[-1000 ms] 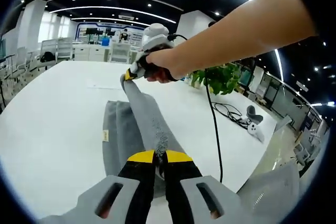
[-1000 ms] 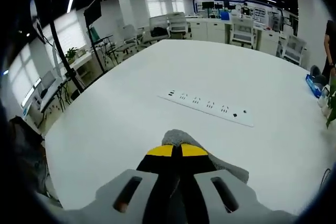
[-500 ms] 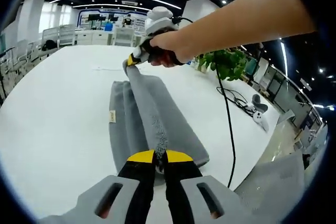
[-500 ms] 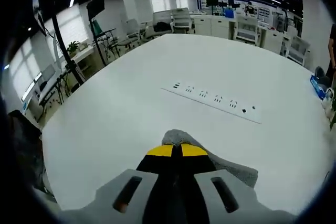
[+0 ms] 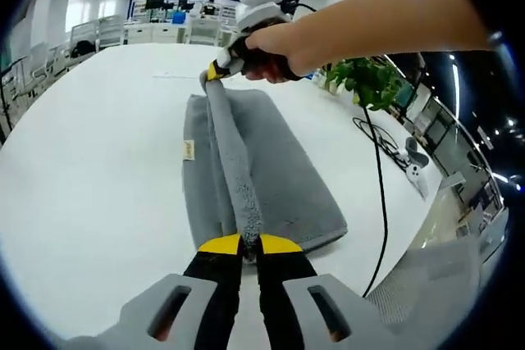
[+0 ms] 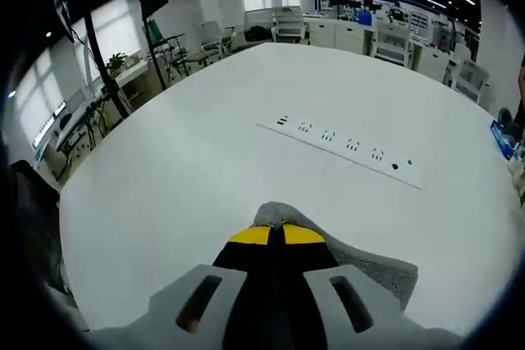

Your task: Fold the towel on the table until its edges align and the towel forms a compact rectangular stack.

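A grey towel [image 5: 279, 170] lies folded lengthwise on the white table [image 5: 90, 170], a small tan label on its left side. One long edge is lifted and stretched taut between both grippers. My left gripper [image 5: 249, 243] is shut on the near end of that edge. In the left gripper view, the right gripper [image 5: 220, 70], held by a person's hand [image 5: 271, 43], pinches the far end. In the right gripper view my right gripper [image 6: 274, 235] is shut on a bunch of the grey towel [image 6: 283, 215], with more of it trailing to the lower right.
A white power strip [image 6: 349, 150] lies on the table beyond the right gripper. A black cable [image 5: 379, 202] runs along the table's right side, past a potted plant [image 5: 365, 84] and a white controller [image 5: 413, 171]. Desks and chairs stand around the room.
Both grippers have carried the held edge over, and the towel below now lies flatter and wider on the table. The grip on each end is unchanged.
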A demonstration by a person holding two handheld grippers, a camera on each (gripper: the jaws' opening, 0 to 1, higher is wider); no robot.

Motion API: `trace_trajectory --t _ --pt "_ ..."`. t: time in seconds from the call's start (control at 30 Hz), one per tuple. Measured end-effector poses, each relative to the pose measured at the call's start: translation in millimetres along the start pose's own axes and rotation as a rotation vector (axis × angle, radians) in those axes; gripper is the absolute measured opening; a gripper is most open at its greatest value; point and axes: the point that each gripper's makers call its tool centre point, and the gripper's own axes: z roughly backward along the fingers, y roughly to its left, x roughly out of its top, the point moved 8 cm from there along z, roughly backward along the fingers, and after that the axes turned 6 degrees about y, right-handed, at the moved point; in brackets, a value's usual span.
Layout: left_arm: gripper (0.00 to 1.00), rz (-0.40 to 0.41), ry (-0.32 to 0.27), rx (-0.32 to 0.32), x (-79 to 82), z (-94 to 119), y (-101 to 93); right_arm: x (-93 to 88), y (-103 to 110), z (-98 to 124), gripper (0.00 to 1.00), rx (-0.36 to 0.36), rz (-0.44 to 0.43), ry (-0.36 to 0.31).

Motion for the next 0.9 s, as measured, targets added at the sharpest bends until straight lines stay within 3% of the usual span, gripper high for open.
trace_trajectory --t 0.27,0.53,0.63,0.7,0.9 --pt "0.07 0.085 0.038 0.009 -10.3 -7 15.0 -5.3 3 -5 0.01 0.003 0.023 0.009" --pt "0.08 0.11 0.064 0.01 -15.7 -7 17.7 -4.8 8 -12 0.02 0.024 0.072 -0.001" --pt "0.12 0.117 0.062 0.018 -16.1 -6 18.4 -5.9 12 -12 0.07 0.051 0.083 -0.006" --pt "0.21 0.109 0.063 0.051 -17.0 -5 21.4 -5.1 10 -12 0.12 0.043 0.087 -0.02" --pt "0.22 0.129 0.016 0.068 -12.2 0 23.2 -8.7 6 -5 0.18 0.04 0.047 -0.051"
